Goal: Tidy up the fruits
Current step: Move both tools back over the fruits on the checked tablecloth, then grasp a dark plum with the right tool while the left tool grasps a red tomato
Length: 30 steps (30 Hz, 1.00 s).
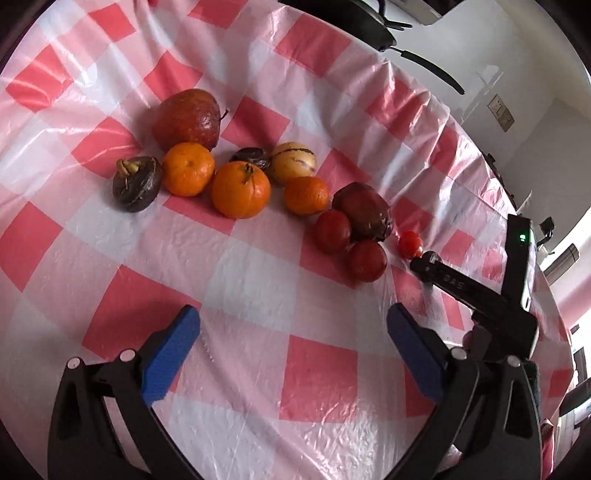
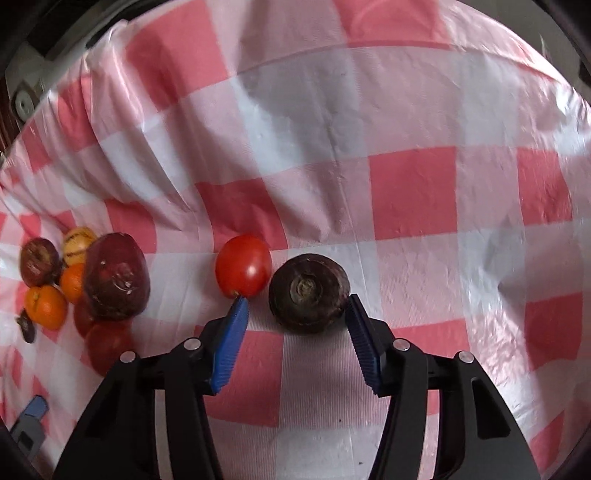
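Fruits lie in a row on a red-and-white checked tablecloth (image 1: 258, 280): a red apple (image 1: 187, 119), three oranges (image 1: 241, 189), a yellow striped fruit (image 1: 292, 163), dark purple fruits (image 1: 137, 184) and red tomatoes (image 1: 332, 231). My left gripper (image 1: 293, 332) is open and empty, short of the row. My right gripper (image 2: 295, 314) is open around a dark purple round fruit (image 2: 308, 293); its left fingertip touches a red tomato (image 2: 243, 266). The right gripper also shows in the left wrist view (image 1: 428, 264), beside a small tomato (image 1: 410, 244).
The table's far edge (image 1: 461, 125) runs behind the fruits, with a dark pan (image 1: 369, 26) and a white wall beyond. A larger dark red fruit (image 2: 116, 277) and the rest of the row lie left of my right gripper.
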Available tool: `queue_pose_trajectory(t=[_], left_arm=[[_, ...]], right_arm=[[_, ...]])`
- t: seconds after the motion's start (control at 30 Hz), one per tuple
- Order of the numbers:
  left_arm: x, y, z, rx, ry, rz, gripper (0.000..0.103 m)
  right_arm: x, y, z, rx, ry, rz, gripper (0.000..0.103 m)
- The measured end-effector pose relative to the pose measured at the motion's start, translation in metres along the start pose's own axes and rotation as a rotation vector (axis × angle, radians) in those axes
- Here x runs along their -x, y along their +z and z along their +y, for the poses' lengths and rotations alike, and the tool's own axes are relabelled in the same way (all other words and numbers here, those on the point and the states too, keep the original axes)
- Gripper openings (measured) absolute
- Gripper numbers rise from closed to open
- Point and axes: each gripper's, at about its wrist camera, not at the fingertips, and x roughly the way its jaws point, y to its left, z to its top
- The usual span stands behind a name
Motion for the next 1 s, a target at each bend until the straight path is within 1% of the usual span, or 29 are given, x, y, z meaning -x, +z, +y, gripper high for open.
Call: queue_pose_trajectory(t=[0.03,0.07,0.1,0.13,0.17,0.27,0.33,0.37,0.47,0.5,0.6,0.7,0.77,0.83,0.9,0.97,1.0], left_arm=[[0.000,0.000,0.000,0.002,-0.001,-0.001,0.101],[0.000,-0.001,0.000,0.000,0.000,0.000,0.101],[0.000,-0.001,0.000,-0.003,0.000,0.001,0.101],[0.001,-0.001,0.000,-0.003,-0.001,0.000,0.101],[0.001,-0.001,0.000,-0.001,-0.003,-0.001,0.101],[0.006,-0.002,0.003,0.012,-0.002,-0.021,0.101],[0.008,-0.003,0.001,0.000,0.000,-0.029,0.101],[0.009,-0.003,-0.002,-0.016,0.004,-0.035,0.101],[0.013,-0.009,-0.018,-0.095,0.029,-0.062,0.101],[0.013,-0.012,-0.025,-0.126,0.032,-0.065,0.101],[0.009,-0.016,-0.037,-0.157,0.022,-0.057,0.099],[-0.007,-0.013,-0.051,-0.164,0.016,-0.027,0.088],[-0.024,-0.008,-0.065,-0.196,0.029,-0.005,0.077],[-0.039,-0.004,-0.081,-0.254,0.038,0.000,0.072],[-0.052,0.001,-0.092,-0.290,0.058,0.011,0.070],[-0.067,0.007,-0.098,-0.301,0.104,0.032,0.066],[-0.073,0.009,-0.099,-0.305,0.113,0.051,0.065]], right_arm=[[-0.002,0.001,0.005,0.020,-0.030,0.004,0.052],[-0.002,0.001,0.008,0.030,-0.042,0.001,0.048],[-0.002,0.000,0.011,0.037,-0.050,-0.005,0.040],[-0.001,-0.001,0.012,0.032,-0.064,-0.007,0.040],[0.004,-0.004,0.009,-0.001,-0.066,-0.029,0.040],[0.018,-0.015,-0.002,-0.094,-0.009,-0.092,0.040],[0.023,-0.023,-0.015,-0.187,0.062,-0.116,0.040],[0.022,-0.027,-0.024,-0.250,0.111,-0.124,0.040],[0.014,-0.033,-0.044,-0.406,0.187,-0.115,0.040],[0.012,-0.034,-0.048,-0.439,0.208,-0.120,0.040],[0.014,-0.040,-0.058,-0.508,0.239,-0.151,0.040],[0.016,-0.046,-0.055,-0.531,0.236,-0.163,0.040],[0.012,-0.045,-0.051,-0.535,0.237,-0.167,0.040],[0.012,-0.044,-0.050,-0.532,0.237,-0.166,0.040],[0.013,-0.047,-0.045,-0.533,0.236,-0.168,0.040],[0.010,-0.046,-0.038,-0.534,0.236,-0.166,0.040],[0.014,-0.047,-0.047,-0.535,0.235,-0.168,0.040]])
